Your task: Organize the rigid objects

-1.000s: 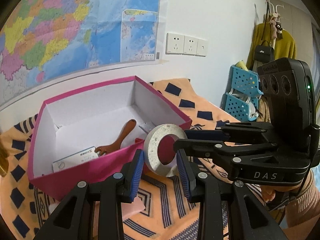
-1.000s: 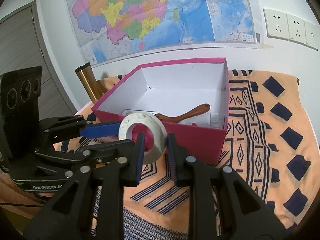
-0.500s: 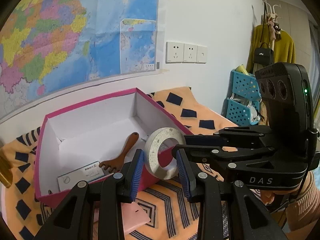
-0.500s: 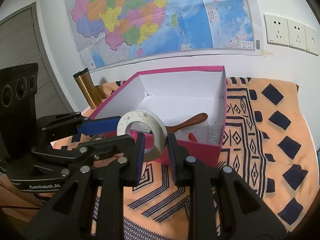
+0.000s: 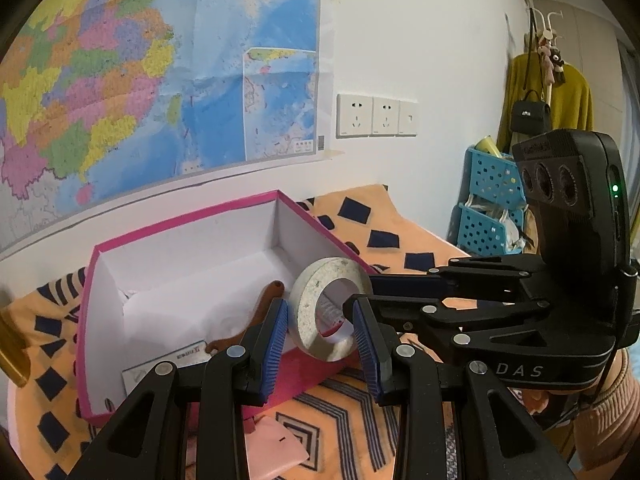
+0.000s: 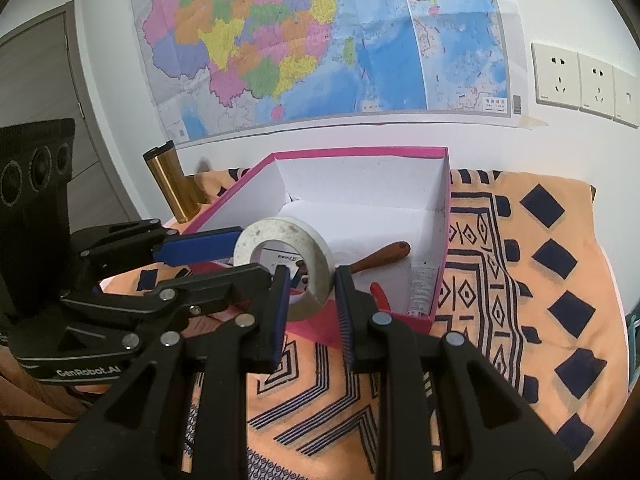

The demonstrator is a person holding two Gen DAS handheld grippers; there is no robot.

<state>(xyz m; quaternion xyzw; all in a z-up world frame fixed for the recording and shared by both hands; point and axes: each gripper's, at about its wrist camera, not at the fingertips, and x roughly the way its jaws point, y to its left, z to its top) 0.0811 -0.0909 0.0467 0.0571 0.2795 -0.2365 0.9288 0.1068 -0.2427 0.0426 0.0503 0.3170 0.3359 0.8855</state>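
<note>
While both tongs meet at the tape roll (image 5: 328, 312), it hangs on edge over the pink box's (image 5: 180, 236) near wall. The right tongs (image 6: 310, 304) clamp its band narrowly from that side; the left tongs (image 5: 320, 332) straddle it, contact unclear.

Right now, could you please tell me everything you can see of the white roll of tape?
The white roll of tape is a thick ring with a speckled, dusty flat face and a wide open core. It stands on edge, tilted, in the air over the near wall of the pink cardboard box. Fingers of both the left gripper and the right gripper flank its rim and appear to clamp it; contact itself is hard to confirm.
</note>
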